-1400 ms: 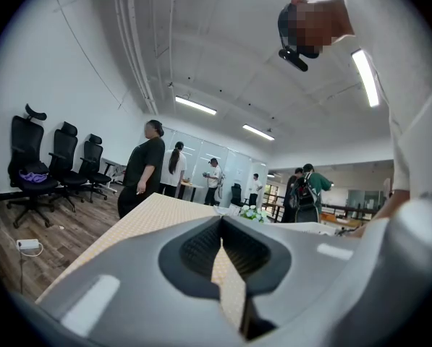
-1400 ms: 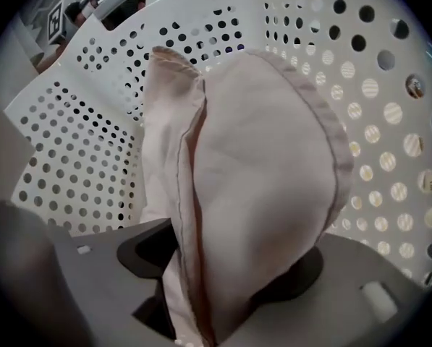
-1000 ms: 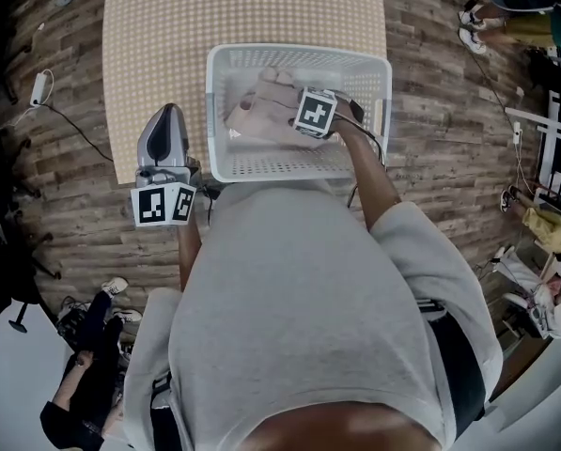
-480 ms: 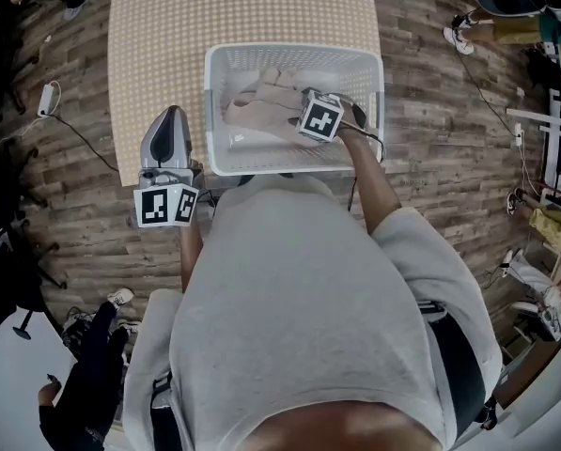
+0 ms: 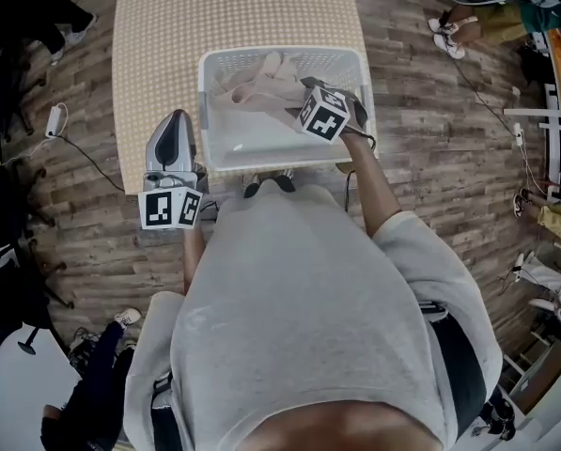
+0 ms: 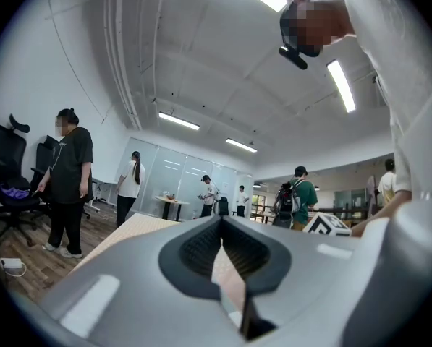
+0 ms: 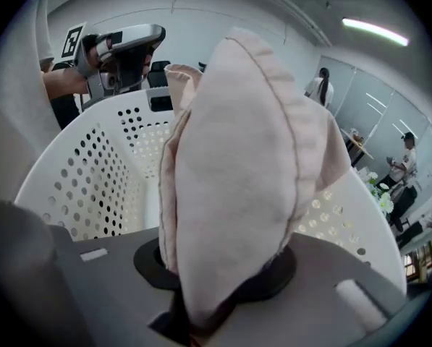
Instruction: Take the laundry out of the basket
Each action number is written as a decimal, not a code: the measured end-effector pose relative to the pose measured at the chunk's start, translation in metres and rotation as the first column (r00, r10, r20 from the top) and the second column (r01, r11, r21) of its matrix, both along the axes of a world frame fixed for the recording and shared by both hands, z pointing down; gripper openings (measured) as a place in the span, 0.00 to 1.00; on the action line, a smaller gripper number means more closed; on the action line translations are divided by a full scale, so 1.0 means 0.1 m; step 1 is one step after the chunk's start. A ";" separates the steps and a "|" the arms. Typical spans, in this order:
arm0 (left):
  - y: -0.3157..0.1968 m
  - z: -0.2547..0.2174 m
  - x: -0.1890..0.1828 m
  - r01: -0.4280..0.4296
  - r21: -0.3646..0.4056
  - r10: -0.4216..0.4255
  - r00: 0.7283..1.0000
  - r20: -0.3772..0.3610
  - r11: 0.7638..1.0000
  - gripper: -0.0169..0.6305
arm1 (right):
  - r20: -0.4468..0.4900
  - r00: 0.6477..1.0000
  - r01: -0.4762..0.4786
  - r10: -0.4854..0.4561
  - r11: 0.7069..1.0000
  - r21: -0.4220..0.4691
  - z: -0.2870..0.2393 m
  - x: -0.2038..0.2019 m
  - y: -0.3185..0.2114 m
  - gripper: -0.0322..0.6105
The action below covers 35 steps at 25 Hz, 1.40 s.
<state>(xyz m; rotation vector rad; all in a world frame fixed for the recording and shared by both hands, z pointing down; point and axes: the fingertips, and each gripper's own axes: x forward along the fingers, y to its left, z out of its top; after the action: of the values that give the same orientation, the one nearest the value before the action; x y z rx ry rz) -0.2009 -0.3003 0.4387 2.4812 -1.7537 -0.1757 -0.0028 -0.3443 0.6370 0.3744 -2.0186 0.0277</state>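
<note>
The white perforated laundry basket (image 5: 214,153) stands on the near end of a checkered table (image 5: 233,12). A pale pink cloth (image 5: 257,83) hangs from my right gripper (image 5: 297,101), draped toward the basket's far left side. In the right gripper view the pink cloth (image 7: 237,172) fills the middle and covers my right gripper (image 7: 216,284), which is shut on it; the basket wall (image 7: 85,172) rises behind. My left gripper (image 5: 174,120) hovers left of the basket over the table edge, shut and holding nothing. In its own view my left gripper (image 6: 221,226) points level across the room.
Wooden floor surrounds the table. Several people stand across the room (image 6: 69,179). An office chair (image 6: 9,186) is at the far left. A charger and cable (image 5: 56,120) lie on the floor left of the table. My shoes (image 5: 266,184) are just below the basket.
My right gripper has risen with the pink cloth, pulling it up off the basket floor. The left gripper has shifted only a little beside the basket.
</note>
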 end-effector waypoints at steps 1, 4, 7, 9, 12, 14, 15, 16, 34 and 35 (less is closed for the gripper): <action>0.01 -0.03 0.04 -0.004 0.006 0.004 1.000 0.002 1.000 0.04 | 0.034 0.999 -0.032 0.031 0.999 0.017 -0.05 0.01 -0.02 0.27; 0.03 -0.10 0.10 -0.011 0.021 0.011 1.000 0.007 1.000 0.04 | 0.227 0.956 -0.193 0.186 0.981 0.009 -0.27 0.01 -0.11 0.27; 0.07 -0.15 0.13 -0.013 0.031 0.013 1.000 0.012 0.999 0.04 | 0.470 0.805 -0.378 0.361 0.924 -0.061 -0.62 0.05 -0.24 0.27; 0.09 -0.18 0.13 -0.015 0.035 0.014 1.000 0.015 0.999 0.04 | 0.605 0.660 -0.469 0.446 0.873 -0.132 -0.84 0.12 -0.32 0.27; 0.13 -0.20 0.13 -0.017 0.040 0.017 1.000 0.015 0.999 0.04 | 0.719 0.459 -0.547 0.522 0.804 -0.234 -1.05 0.28 -0.40 0.27; 0.15 -0.19 0.14 -0.021 0.041 0.021 1.000 0.017 0.999 0.04 | 0.749 0.393 -0.567 0.534 0.782 -0.260 -1.13 0.35 -0.42 0.27; 0.16 -0.19 0.14 -0.024 0.041 0.023 1.000 0.017 0.999 0.04 | 0.757 0.380 -0.575 0.532 0.777 -0.257 -1.16 0.37 -0.42 0.27; 0.18 -0.20 0.14 -0.027 0.042 0.026 1.000 0.018 0.999 0.04 | 0.762 0.376 -0.582 0.527 0.774 -0.248 -1.19 0.39 -0.41 0.27; 0.53 -0.17 0.16 -0.155 0.049 0.156 0.988 -0.007 0.987 0.04 | 0.865 0.327 -0.677 0.380 0.733 -0.066 -2.11 0.44 0.47 0.27; 0.59 -0.17 0.17 -0.156 0.048 0.156 0.988 -0.005 0.987 0.04 | 0.864 0.332 -0.674 0.378 0.736 -0.062 -2.10 0.43 0.54 0.27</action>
<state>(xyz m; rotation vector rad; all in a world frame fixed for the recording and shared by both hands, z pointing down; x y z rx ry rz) -0.1839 -0.2416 0.4215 2.6331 -1.5607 -0.2178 0.0405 -0.2904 0.4266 1.5088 -2.7585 0.3875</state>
